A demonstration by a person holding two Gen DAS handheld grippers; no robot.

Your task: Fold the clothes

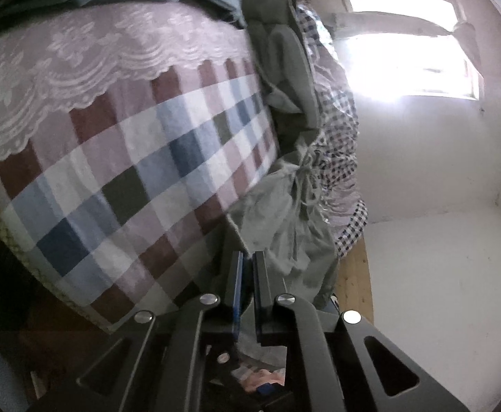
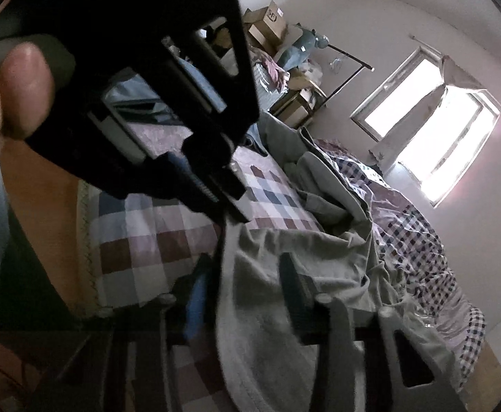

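A grey-green garment (image 1: pixel 285 213) lies crumpled on the checked bed cover (image 1: pixel 130 178). In the left wrist view my left gripper (image 1: pixel 247 261) is nearly closed with the garment's edge running down between its fingers. In the right wrist view the same garment (image 2: pixel 285 274) hangs from my left gripper (image 2: pixel 230 213), which fills the upper left, held by a hand (image 2: pixel 17 89). My right gripper (image 2: pixel 243 285) is spread wide, its fingers on either side of a hanging part of the garment, not pinching it.
A small-check blanket (image 2: pixel 419 240) lies bunched on the far side of the bed. White lace (image 1: pixel 61 68) covers the bed's upper part. A bright window (image 2: pixel 432 137) is in the wall. Boxes (image 2: pixel 267 24) and clutter stand behind the bed. Wooden floor (image 1: pixel 353 274) borders the bed.
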